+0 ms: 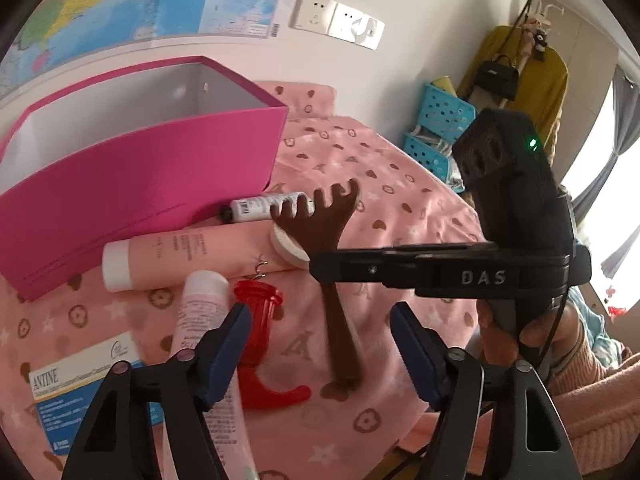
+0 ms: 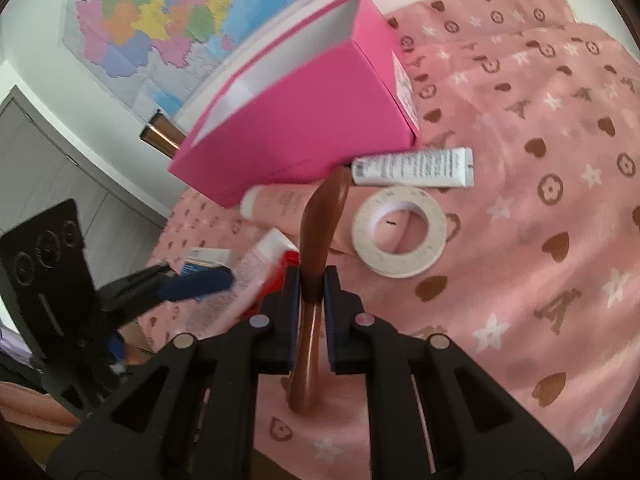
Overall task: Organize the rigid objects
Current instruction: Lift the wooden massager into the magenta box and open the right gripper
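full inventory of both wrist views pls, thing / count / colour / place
storage box: 1, magenta, open, back of the bed cover by the wall
bed cover: 1, pink, printed, under everything
brown rake-shaped tool: 1, handle clamped in the right gripper
large tube: 1, peach with white cap, lying in front of the box
small tube: 1, white, beside the box
tape roll: 1, off-white, flat on the cover
pink tube: 1, by the left gripper
red plastic piece: 1, next to the pink tube
carton: 1, white and blue, near edge
wall map: 1, multicoloured
baskets: 2, blue, far corner
left gripper: open, empty
right gripper: shut on the tool
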`<control>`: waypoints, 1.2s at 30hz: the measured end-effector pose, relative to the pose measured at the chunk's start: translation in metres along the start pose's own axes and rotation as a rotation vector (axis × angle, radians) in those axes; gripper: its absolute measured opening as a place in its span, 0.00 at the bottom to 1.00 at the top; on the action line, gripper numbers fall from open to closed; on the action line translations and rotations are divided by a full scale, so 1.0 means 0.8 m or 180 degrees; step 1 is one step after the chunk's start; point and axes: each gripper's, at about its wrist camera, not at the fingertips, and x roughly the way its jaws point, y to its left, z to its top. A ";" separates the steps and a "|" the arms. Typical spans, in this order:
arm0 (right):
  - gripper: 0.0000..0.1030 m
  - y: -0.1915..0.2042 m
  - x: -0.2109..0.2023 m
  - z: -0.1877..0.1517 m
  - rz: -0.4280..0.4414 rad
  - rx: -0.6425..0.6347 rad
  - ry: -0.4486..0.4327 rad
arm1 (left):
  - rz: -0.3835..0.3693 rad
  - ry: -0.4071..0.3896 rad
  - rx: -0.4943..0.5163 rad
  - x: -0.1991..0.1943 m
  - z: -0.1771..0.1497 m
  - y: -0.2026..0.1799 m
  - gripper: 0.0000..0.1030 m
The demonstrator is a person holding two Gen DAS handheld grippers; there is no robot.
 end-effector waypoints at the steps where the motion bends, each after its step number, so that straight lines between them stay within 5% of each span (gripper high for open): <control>1: 0.13 0.003 -0.003 0.002 0.0022 -0.0018 -0.0024 | -0.0012 0.0006 0.0016 0.001 0.001 -0.001 0.65; 7: 0.13 0.030 -0.017 0.027 0.0163 -0.0190 -0.0154 | -0.0006 0.0011 0.0032 0.008 0.013 0.000 0.47; 13: 0.13 0.057 -0.028 0.064 0.0291 -0.0406 -0.0298 | 0.0088 -0.0158 0.0043 -0.006 0.036 0.007 0.40; 22: 0.13 0.077 -0.030 0.124 0.0468 -0.0556 -0.0502 | 0.0436 -0.0374 0.0075 -0.028 0.086 0.029 0.24; 36: 0.13 0.074 -0.002 0.209 0.0568 -0.0401 -0.0656 | 0.0837 -0.0430 0.0160 -0.026 0.155 0.069 0.23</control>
